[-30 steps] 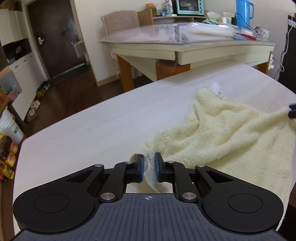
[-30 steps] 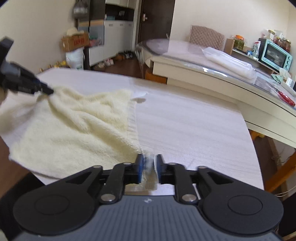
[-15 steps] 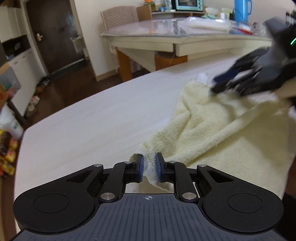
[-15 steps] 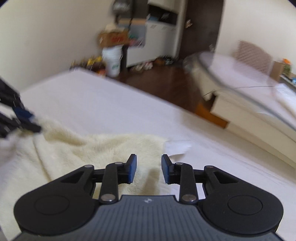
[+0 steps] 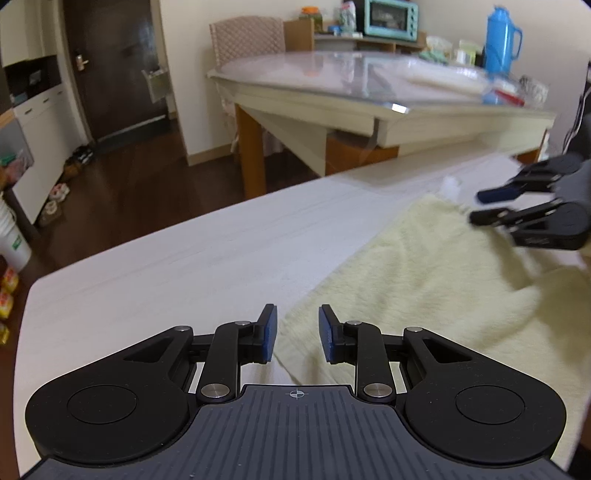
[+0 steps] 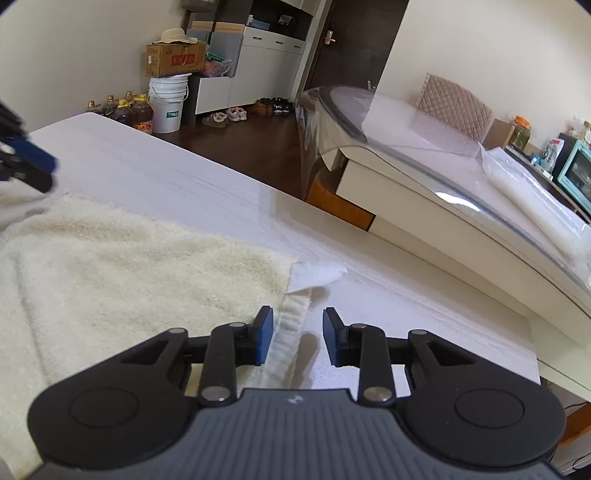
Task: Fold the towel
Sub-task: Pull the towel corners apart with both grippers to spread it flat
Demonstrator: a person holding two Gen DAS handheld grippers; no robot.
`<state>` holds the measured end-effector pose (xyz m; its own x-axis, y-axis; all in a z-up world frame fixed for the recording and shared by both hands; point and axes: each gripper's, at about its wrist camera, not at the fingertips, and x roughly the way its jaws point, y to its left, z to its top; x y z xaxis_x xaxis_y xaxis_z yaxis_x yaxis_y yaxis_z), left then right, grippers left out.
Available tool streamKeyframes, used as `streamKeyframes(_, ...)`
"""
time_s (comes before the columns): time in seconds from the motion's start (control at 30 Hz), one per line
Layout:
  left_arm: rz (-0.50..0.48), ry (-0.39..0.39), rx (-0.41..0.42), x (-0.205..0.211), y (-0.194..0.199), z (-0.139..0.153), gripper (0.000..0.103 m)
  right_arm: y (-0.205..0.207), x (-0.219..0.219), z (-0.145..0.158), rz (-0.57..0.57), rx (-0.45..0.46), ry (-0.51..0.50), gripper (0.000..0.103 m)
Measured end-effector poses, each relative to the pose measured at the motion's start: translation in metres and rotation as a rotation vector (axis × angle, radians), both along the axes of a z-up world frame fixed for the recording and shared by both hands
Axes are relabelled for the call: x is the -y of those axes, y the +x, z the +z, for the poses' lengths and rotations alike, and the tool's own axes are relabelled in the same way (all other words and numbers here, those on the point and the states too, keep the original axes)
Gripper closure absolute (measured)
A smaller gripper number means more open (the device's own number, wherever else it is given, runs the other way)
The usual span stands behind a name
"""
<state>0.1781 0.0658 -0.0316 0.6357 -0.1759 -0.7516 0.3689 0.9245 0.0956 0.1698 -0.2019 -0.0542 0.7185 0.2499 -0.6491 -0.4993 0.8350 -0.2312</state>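
My left jaws (image 5: 296, 334) stand spread above one cream towel's (image 5: 424, 273) near-left corner; my right jaws (image 6: 298, 338) are opening over its hemmed right edge. The one towel lies on the white table (image 5: 177, 266).

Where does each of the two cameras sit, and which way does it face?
Left wrist: on the left hand-held gripper, facing down across the table over the towel; the right hand-held gripper shows.
Right wrist: on the right hand-held gripper, jaws opening over the towel's white hem, nothing pinched; the other gripper shows at the left edge.
Shared: towel, table, teal oven.
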Motion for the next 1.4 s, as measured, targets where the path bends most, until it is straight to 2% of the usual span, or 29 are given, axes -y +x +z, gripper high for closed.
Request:
streamKeyframes(0.17,-0.04,0.056,-0.013,0.004,-0.003,-0.006,0.074,-0.011,0.01,0.01,0.03,-0.021,0.126,0.064)
streamKeyframes(0.23,-0.045,0.069,0.0,0.005,-0.009,-0.008,0.082,-0.013,0.015,0.011,0.047,-0.044,0.18,0.062)
streamKeyframes(0.27,-0.046,0.077,0.005,0.006,-0.009,-0.008,0.092,-0.015,0.017,0.012,0.063,-0.055,0.199,0.062)
streamKeyframes(0.33,-0.054,0.115,0.024,0.009,-0.011,-0.01,0.1,-0.016,0.014,0.01,0.094,-0.071,0.195,0.062)
streamKeyframes(0.47,-0.023,0.135,0.042,0.004,0.0,-0.012,0.1,-0.013,0.002,-0.002,0.144,-0.084,0.136,0.061)
streamKeyframes(0.5,-0.009,0.131,0.042,0.001,0.004,-0.012,0.1,-0.012,0.003,-0.002,0.136,-0.08,0.139,0.057)
streamKeyframes(0.6,0.006,0.102,0.017,-0.007,0.016,-0.01,0.1,-0.005,0.007,-0.002,0.069,-0.054,0.131,0.055)
streamKeyframes(0.7,-0.008,0.118,0.009,-0.005,0.014,-0.009,0.098,-0.002,0.015,0.001,0.06,-0.07,0.185,0.056)
streamKeyframes(0.77,-0.003,0.123,0.015,-0.006,0.01,-0.008,0.092,-0.01,0.026,0.009,0.049,-0.052,0.209,0.056)
streamKeyframes(0.87,0.047,0.09,0.059,-0.013,-0.001,0.004,0.083,-0.028,0.046,0.02,0.037,-0.033,0.225,0.056)
streamKeyframes(1.0,0.034,0.034,0.092,-0.01,-0.033,0.021,0.083,-0.073,0.065,0.025,0.087,-0.025,0.159,0.056)
streamKeyframes(1.07,-0.016,-0.005,0.078,0.001,-0.051,0.023,0.083,-0.099,0.071,0.026,0.118,-0.015,0.088,0.056)
streamKeyframes(1.17,-0.127,-0.054,0.036,0.028,-0.083,0.018,0.083,-0.127,0.082,0.026,0.137,-0.047,0.045,0.056)
streamKeyframes(1.33,-0.224,-0.052,-0.006,0.06,-0.115,0.0,0.083,-0.143,0.096,0.018,0.11,-0.096,0.062,0.056)
streamKeyframes(1.4,-0.238,-0.045,-0.03,0.066,-0.121,-0.007,0.083,-0.141,0.102,0.015,0.088,-0.12,0.113,0.056)
